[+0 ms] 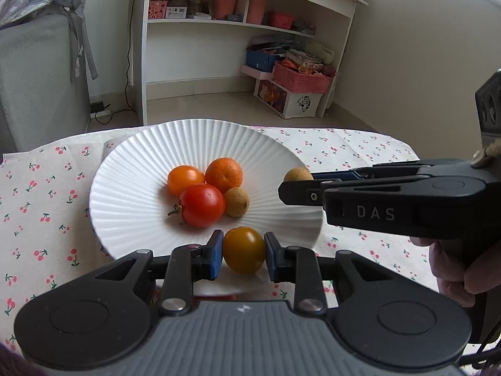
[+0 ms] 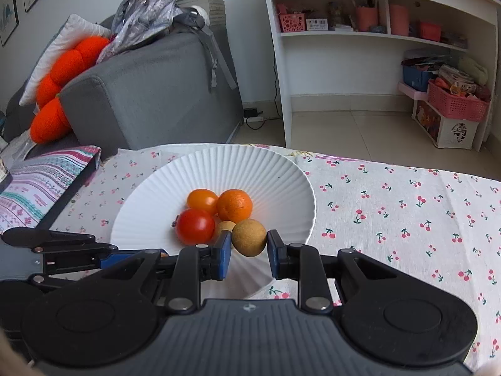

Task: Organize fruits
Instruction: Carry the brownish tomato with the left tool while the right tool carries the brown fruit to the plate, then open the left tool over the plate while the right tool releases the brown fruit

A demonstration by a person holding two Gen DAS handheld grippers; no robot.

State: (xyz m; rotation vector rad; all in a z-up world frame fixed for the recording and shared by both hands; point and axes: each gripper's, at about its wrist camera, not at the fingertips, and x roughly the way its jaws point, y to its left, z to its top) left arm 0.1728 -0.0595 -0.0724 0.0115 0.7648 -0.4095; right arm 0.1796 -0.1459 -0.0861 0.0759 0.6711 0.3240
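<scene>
Yellow tomato over plate rim

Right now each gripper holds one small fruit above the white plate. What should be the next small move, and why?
Probably lower the right gripper a little and release its brown longan beside the longan already on the plate. The held fruit hangs over the white plate near the pile, so a short drop should keep it from rolling. The left gripper can follow with its yellow tomato.
</scene>
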